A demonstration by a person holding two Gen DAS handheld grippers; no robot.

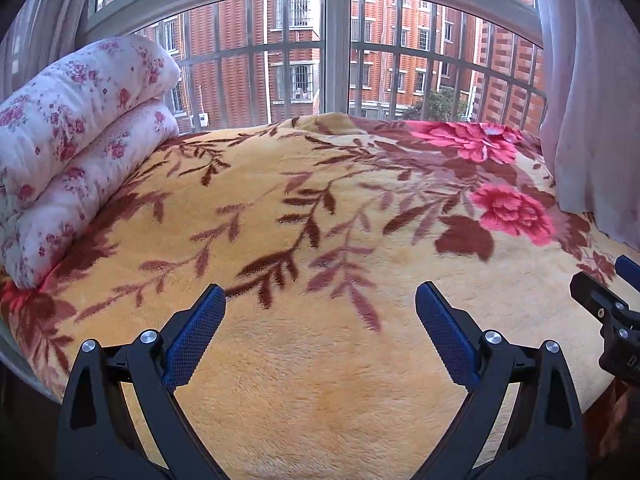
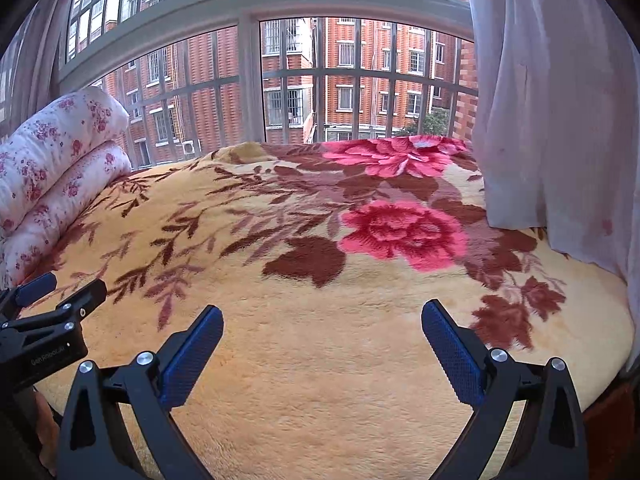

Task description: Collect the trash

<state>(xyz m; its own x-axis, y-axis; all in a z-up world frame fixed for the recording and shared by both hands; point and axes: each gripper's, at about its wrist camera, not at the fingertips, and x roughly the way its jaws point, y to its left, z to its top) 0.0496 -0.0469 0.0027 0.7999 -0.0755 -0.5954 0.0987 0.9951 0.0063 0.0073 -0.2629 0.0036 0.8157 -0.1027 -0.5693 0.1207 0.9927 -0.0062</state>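
No trash shows in either view. My left gripper point(image 1: 320, 296) is open and empty, held over the near part of a yellow floral blanket point(image 1: 320, 380) on a bed. My right gripper point(image 2: 322, 314) is open and empty too, over the same blanket point(image 2: 320, 380). The right gripper's side shows at the right edge of the left wrist view point(image 1: 604, 312). The left gripper's side shows at the left edge of the right wrist view point(image 2: 52, 312).
A folded white quilt with pink flowers point(image 1: 76, 148) lies at the bed's left, also in the right wrist view point(image 2: 56, 168). A barred window point(image 1: 336, 52) runs behind the bed. A pale curtain point(image 2: 560, 100) hangs at the right onto the blanket.
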